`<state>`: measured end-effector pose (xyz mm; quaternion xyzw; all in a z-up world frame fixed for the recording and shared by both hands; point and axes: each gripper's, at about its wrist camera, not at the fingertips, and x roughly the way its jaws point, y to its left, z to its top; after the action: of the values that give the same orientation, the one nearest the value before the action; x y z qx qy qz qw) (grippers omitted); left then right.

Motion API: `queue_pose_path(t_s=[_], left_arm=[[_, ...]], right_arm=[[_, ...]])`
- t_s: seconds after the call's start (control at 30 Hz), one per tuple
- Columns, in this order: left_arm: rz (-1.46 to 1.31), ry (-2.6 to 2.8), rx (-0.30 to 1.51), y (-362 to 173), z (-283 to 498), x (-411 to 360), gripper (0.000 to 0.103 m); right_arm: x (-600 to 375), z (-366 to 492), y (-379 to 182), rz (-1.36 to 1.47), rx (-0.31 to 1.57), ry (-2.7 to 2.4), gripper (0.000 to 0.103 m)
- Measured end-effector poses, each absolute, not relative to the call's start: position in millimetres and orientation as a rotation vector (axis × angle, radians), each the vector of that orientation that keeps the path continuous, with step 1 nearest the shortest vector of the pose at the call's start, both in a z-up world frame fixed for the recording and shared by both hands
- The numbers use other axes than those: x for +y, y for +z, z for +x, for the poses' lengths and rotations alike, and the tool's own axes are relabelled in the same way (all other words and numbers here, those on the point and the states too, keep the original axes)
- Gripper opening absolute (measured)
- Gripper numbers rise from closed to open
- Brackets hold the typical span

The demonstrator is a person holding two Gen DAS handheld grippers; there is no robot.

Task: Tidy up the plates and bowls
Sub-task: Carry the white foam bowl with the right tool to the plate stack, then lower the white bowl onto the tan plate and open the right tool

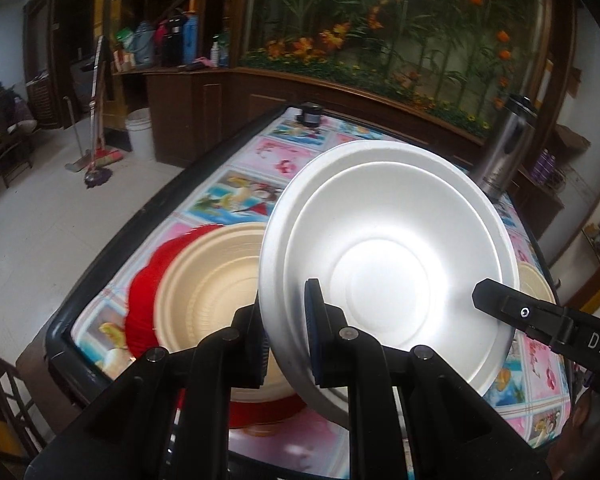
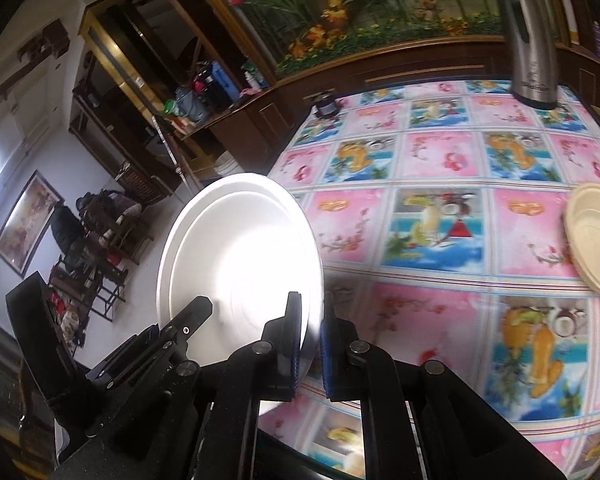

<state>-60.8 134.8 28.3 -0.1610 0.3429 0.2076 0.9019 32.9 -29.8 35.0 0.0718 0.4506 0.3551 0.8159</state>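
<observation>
Both the left claw and the right claw are pinching opposite rims of the white foam bowl, tilting it, likely to nest it into the beige bowl just left of the left claw.

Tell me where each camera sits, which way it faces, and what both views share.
Left wrist: on the left gripper, looking over the white bowl it clamps, toward a beige bowl on a red plate; the right gripper's finger intrudes at right.
Right wrist: on the right gripper, pinching the same bowl's rim, facing the table; the left gripper shows at left.
Shared: white bowl, steel flask, tablecloth.
</observation>
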Motion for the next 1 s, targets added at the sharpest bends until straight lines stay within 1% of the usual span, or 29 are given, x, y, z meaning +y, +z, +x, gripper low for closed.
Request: queue_pose_path(t_s=[0.17,0.37,1.0], left_arm=[[-0.371,0.498,0.711,21,-72,162,0.013],[-0.398,0.533,0.727,9,-76,178,0.013],[-0.446,0.538,0.786,-14,-74,198,0.013]], right_arm=[[9,30,26,0.118,0.986,0.815,0.008],[40,26,18,0.08,1.008,0.849,0.008],[74,24,-4,0.008,1.054,0.824,0.008]])
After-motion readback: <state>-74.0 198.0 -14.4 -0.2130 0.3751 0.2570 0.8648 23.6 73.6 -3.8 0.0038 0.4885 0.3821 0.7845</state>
